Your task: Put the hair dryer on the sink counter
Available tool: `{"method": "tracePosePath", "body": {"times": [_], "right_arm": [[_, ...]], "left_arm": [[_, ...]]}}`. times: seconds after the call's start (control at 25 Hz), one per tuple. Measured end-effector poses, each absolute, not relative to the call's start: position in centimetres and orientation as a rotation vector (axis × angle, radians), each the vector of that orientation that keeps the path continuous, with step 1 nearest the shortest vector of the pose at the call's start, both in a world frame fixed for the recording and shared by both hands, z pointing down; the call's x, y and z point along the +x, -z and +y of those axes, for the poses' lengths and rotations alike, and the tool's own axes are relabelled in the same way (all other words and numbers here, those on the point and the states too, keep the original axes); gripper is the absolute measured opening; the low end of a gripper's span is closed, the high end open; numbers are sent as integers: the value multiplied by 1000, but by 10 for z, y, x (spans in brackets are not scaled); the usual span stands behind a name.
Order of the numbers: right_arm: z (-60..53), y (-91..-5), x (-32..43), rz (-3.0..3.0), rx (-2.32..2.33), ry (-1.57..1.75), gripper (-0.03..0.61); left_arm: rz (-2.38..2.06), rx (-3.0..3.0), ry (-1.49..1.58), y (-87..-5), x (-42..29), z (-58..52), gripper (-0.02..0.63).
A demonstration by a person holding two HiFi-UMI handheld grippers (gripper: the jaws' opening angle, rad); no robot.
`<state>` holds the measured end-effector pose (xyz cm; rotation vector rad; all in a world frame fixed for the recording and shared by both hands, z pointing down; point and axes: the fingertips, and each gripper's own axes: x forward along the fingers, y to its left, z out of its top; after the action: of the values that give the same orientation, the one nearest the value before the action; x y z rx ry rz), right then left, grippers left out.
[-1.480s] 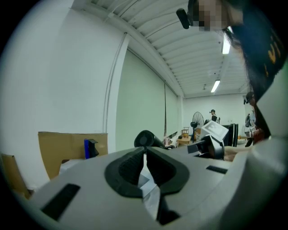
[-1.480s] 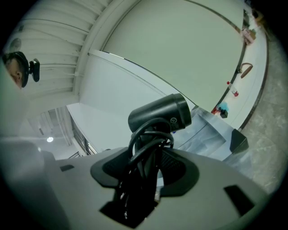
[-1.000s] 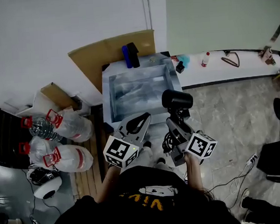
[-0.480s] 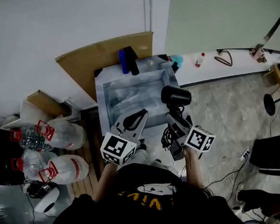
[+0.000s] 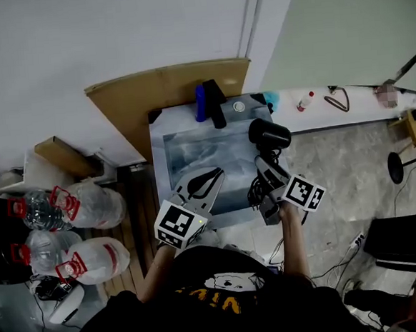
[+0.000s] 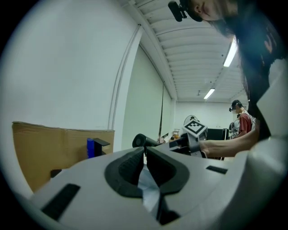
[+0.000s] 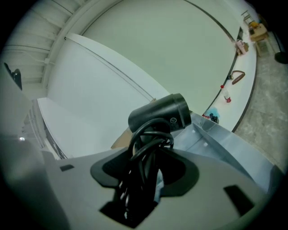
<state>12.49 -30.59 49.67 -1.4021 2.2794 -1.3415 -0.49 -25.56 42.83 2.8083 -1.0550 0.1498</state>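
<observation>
My right gripper is clamped on the hair dryer, with the handle and coiled cord between its jaws and the black barrel up over the sink's right rim. My left gripper hovers above the sink's near edge, jaws pressed together, nothing in them.

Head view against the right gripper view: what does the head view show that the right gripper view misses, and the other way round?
Only the head view shows the left gripper with its tongs together, the water jugs on the floor, and the blue item at the sink's back edge. Only the right gripper view shows, close up, the right gripper with its tongs clamped on the hair dryer handle and bundled cord. Both show the hair dryer by the sink, and the white ledge along the wall with a small red-capped bottle.
</observation>
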Motion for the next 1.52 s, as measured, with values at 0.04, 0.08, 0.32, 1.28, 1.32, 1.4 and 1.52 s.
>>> {"method": "tracePosePath", "body": {"times": [0.04,0.08,0.32,1.28,1.32,1.4,1.52], "right_arm": [[-317,-498,124,2275,-1410,1343,199],[-328,-500,124,2271,-1419,1343,198],[-404,-518,130,2244,-1506,1339,198],[-565,-636,150,1869,-1813,1543,199],[-566,-638,146,1878,-1801,1549,206],[-566,-643,139,1928,-1821,1545,227],[-565,-645,138,1957,-1866,1525,232]], "left_arm": [[-1057,2807,-148,-429,-9,-260,23],[-1062,2804,-148,-430,-13,-265,22],[-1101,2776,-155,-432,-39,-287,21],[-1151,2717,-195,-446,-70,-335,23],[-1155,2710,-194,-447,-71,-335,22],[-1157,2701,-193,-449,-71,-335,22],[-1151,2699,-195,-450,-70,-332,22]]}}
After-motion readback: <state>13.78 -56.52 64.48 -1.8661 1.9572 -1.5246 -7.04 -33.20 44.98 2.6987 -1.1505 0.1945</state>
